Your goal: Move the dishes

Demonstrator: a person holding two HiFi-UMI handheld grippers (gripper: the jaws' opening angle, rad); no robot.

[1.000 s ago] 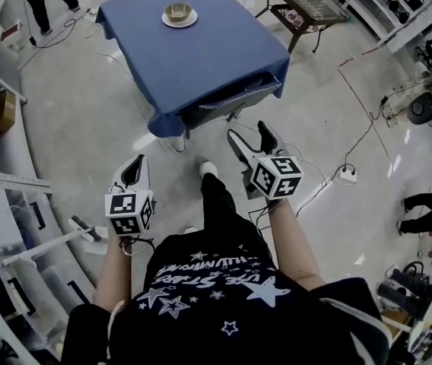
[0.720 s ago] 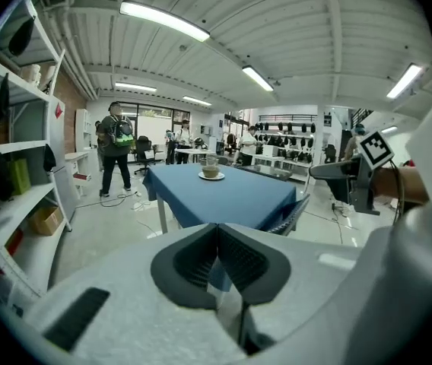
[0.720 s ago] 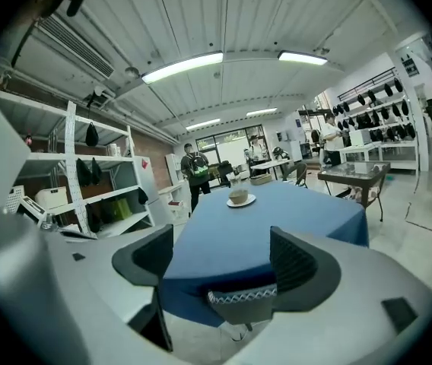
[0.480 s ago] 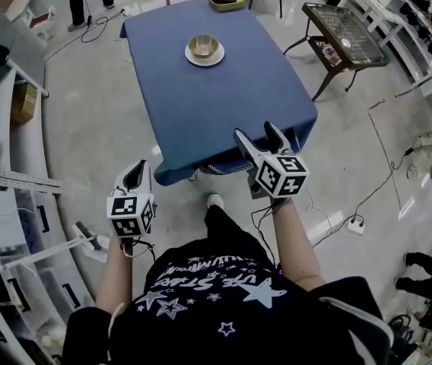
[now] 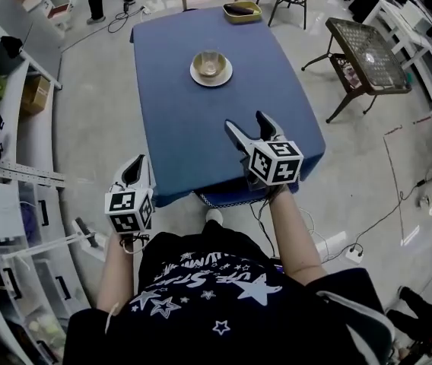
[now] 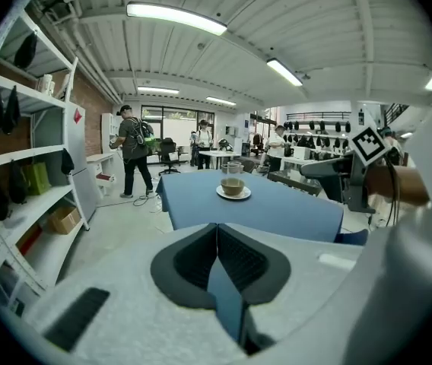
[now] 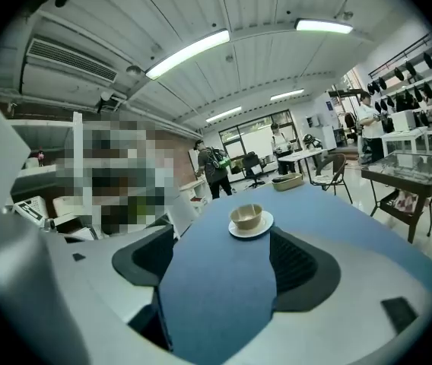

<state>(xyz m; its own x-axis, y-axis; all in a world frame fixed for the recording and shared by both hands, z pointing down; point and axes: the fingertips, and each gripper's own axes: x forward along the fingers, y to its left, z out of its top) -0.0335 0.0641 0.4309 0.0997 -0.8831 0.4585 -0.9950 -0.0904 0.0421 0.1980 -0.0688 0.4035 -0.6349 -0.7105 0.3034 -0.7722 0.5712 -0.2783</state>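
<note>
Grey floor (image 5: 94, 90), blue-clothed table (image 5: 201, 128), shelving (image 5: 3, 181) at left — 1 mesh table (image 5: 368, 55) right.

White lettering among printed stars is seen on the black shirt (image 5: 214, 281), behind both grippers' fingers; nothing can be read reliably.

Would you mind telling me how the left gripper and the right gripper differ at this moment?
The left gripper has its jaws together; the right gripper has them apart. The left gripper is over the floor beside the blue table; the right gripper is over the table's near end. Both are empty and face the bowl on its saucer.
</note>
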